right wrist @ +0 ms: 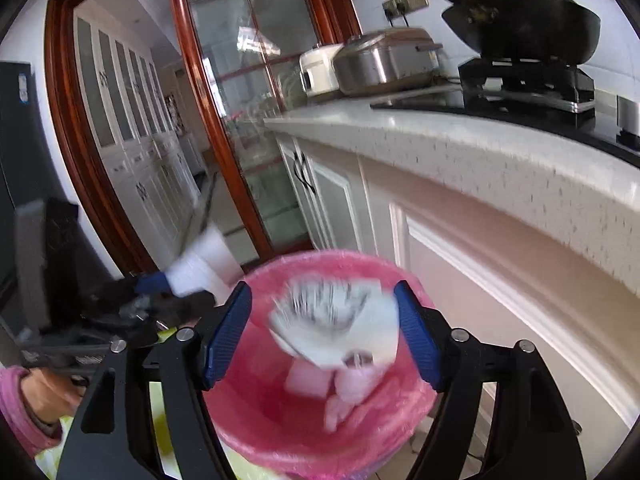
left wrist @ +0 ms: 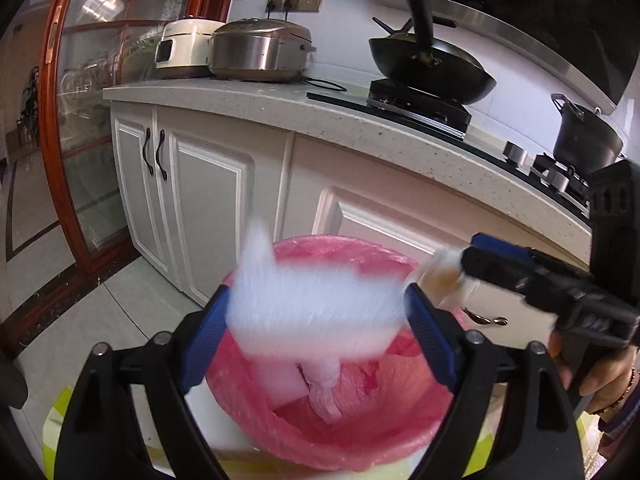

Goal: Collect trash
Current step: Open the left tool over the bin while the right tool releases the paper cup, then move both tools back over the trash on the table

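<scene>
Both grippers hover over the bin (left wrist: 320,420), which has a pink liner and stands on the floor against the near face of the white cabinets (left wrist: 192,200).

Left gripper (left wrist: 316,320): jaws wide, a blurred white piece (left wrist: 312,300) between them. It looks loose, dropping; cannot tell if a pad touches it.

Right gripper (right wrist: 324,324): jaws wide, a crumpled white wrapper (right wrist: 332,320) with dark print between them, also blurred, seemingly falling free.

White scraps (left wrist: 320,384) already lie inside the liner.

Step in hand, as judged: releasing 2 pieces at once. To do it well:
- keep both jaws centred over the bin mouth, not its far rim
- hold jaws apart until each piece clears the pads
- keep the grippers from bumping each other.
</scene>
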Demonstrator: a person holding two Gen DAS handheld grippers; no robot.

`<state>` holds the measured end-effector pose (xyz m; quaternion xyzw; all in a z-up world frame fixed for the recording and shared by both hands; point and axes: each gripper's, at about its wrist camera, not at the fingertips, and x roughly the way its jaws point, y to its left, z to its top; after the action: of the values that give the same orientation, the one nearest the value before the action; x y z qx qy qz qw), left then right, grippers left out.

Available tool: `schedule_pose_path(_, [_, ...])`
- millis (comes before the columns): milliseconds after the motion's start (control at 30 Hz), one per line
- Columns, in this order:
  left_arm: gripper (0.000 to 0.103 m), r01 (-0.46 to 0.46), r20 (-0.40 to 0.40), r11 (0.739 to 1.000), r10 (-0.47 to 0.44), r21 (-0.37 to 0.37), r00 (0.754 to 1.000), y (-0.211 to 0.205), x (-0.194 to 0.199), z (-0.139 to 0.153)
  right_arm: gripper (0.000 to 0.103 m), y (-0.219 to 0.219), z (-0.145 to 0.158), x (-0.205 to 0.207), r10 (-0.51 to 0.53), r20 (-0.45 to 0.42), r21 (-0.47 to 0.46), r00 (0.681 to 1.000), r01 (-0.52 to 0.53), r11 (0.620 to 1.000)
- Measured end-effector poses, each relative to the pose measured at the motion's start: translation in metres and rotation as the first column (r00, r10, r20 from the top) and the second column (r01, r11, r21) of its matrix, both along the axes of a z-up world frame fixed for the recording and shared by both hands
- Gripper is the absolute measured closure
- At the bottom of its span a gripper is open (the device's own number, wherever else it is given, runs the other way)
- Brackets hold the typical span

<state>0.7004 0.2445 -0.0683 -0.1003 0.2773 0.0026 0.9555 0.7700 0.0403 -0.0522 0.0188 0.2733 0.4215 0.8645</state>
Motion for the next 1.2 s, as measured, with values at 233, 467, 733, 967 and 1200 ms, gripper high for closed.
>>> schedule_pose_path(233, [0.016, -0.017, 0.002, 1.000, 0.017, -0.004, 1.000, 0.002, -0.011, 0.000, 0.033, -0.015, 0.012, -0.009, -0.017, 0.014, 0.017, 1.000, 0.017, 1.000])
schedule_pose_path(467, [0.014, -0.028, 0.034, 0.999, 0.027, 0.045, 0.999, -0.013, -0.093, 0.024, 0.033, -0.057, 0.044, -0.081, -0.020, 0.046, 0.024, 0.999, 0.019, 1.000])
schedule_pose_path(733, [0.005, -0.030, 0.054, 0.989, 0.023, 0.146, 0.998, -0.060, -0.263, 0.054, 0.026, -0.143, 0.079, -0.252, -0.043, 0.119, 0.027, 0.992, 0.041, 0.999])
schedule_pose_path(967, [0.005, -0.068, 0.047, 0.988, 0.062, 0.140, 0.997, -0.096, -0.393, 0.033, 0.025, -0.196, 0.036, -0.374, -0.114, 0.090, -0.026, 0.989, 0.117, 0.993])
schedule_pose_path(1200, [0.005, -0.162, 0.012, 0.985, 0.162, 0.053, 0.987, -0.109, -0.474, -0.009, 0.025, -0.223, -0.035, -0.435, -0.209, -0.036, -0.063, 0.977, 0.206, 0.976])
